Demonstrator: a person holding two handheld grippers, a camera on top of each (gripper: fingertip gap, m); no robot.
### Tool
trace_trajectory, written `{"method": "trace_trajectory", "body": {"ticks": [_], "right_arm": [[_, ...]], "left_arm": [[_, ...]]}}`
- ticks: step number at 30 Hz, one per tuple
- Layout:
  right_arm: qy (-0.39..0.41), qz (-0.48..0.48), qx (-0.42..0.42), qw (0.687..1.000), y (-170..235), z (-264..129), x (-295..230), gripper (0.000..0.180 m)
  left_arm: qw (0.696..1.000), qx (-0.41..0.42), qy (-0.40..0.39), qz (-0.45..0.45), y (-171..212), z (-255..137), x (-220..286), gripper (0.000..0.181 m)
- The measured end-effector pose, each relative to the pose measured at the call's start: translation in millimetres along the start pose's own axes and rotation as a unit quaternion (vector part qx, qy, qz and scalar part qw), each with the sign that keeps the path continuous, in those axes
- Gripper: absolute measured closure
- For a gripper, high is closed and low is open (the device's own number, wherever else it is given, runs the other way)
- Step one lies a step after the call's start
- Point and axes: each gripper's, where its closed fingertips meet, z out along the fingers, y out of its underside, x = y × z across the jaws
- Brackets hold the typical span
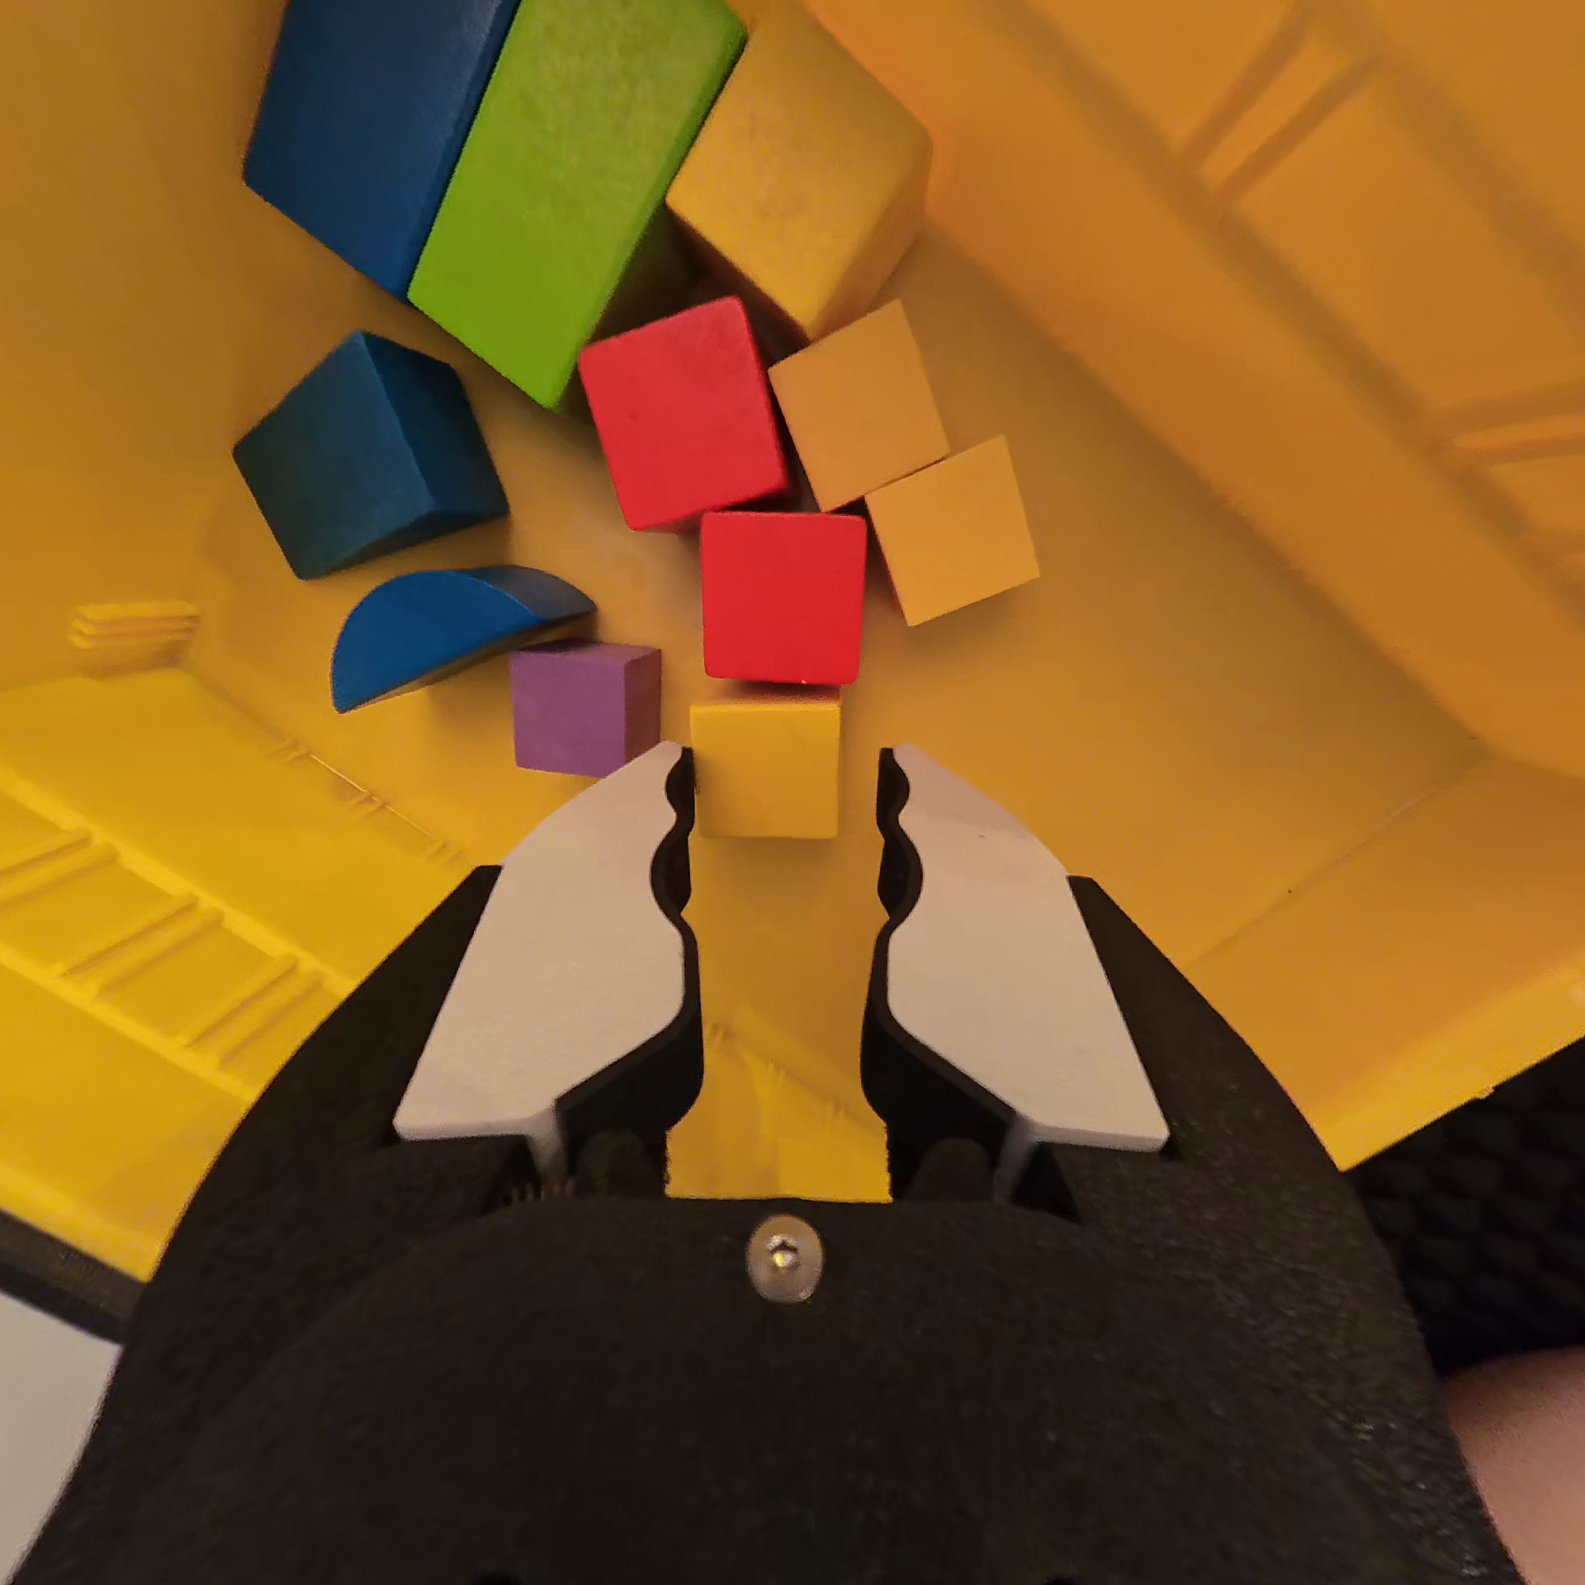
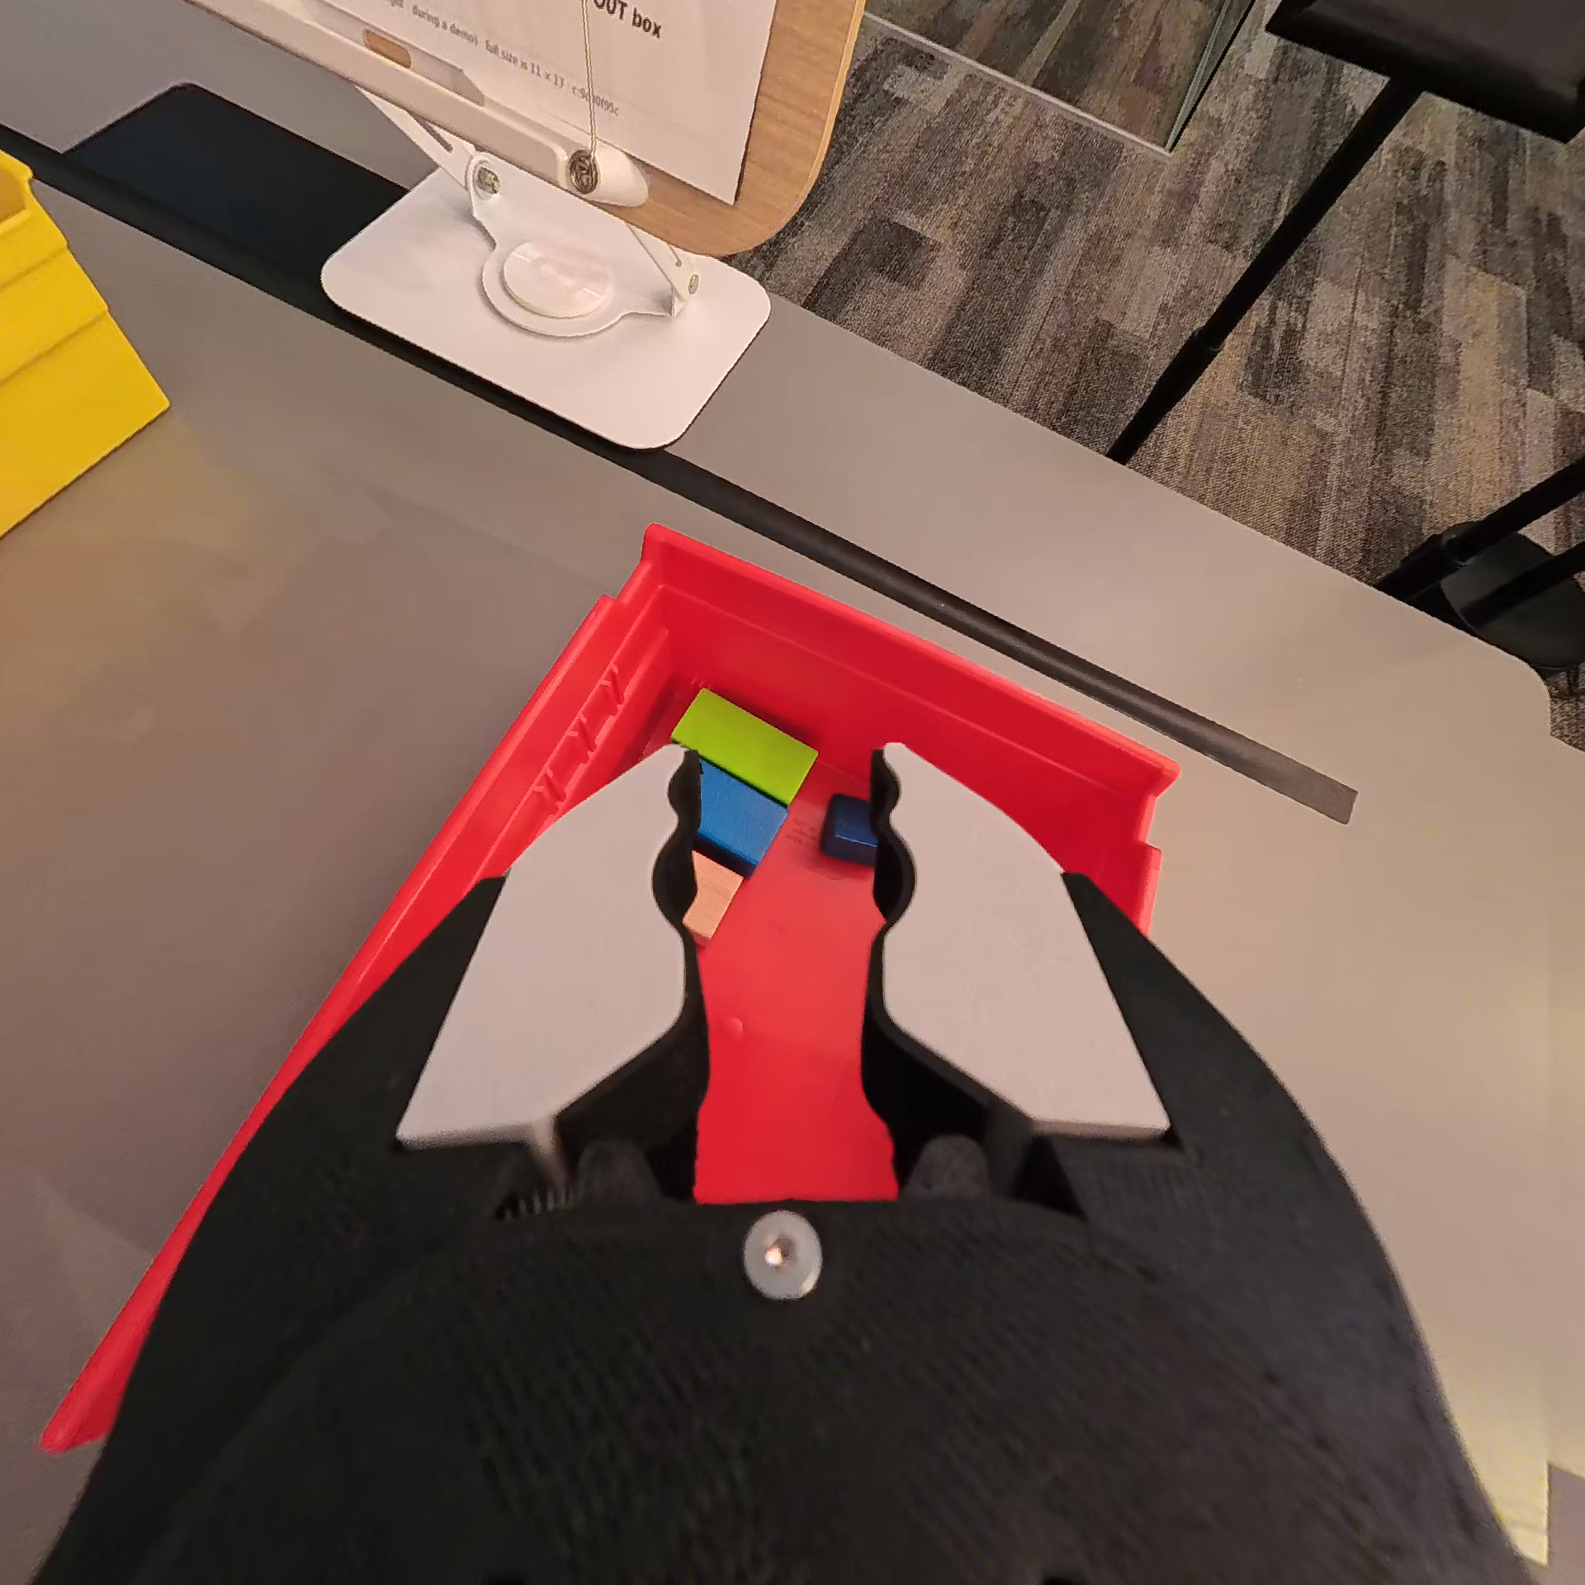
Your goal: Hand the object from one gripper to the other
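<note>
The left hand-held gripper (image 1: 780, 772), wide around a small yellow cube (image 1: 765, 768), could nudge the touching red cube (image 1: 782, 596); the right hand-held gripper (image 2: 779, 768) hangs wide, empty.

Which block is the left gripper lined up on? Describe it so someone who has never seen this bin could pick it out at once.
Look inside the yellow bin, at the cluster of coloured blocks on its floor. The small yellow cube is the block nearest the open left gripper, sitting between its fingertips, with a red cube just beyond it and a purple cube beside it. It almost matches the bin floor in colour.
</note>
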Motion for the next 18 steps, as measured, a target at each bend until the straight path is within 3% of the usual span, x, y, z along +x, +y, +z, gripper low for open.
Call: {"method": "trace_trajectory", "body": {"ticks": [13, 16, 18], "right_arm": [[-0.003, -0.014, -0.005, 1.0, -0.2, 0.3, -4.4, 0.141], [-0.003, -0.05, 0.031, 0.998, -17.1, -4.9, -15.2, 0.141], [-0.015, -0.134, 0.098, 0.986, -41.2, -13.3, -41.4, 0.14]], "left_arm": [[0.999, -0.031, -0.017, 0.007, 8.0, -0.8, -4.3, 0.147], [1.0, 0.018, -0.012, -0.003, -0.7, -23.7, -2.9, 0.147], [0.996, 0.093, -0.004, -0.005, -15.4, -51.8, 1.8, 0.147]]}}
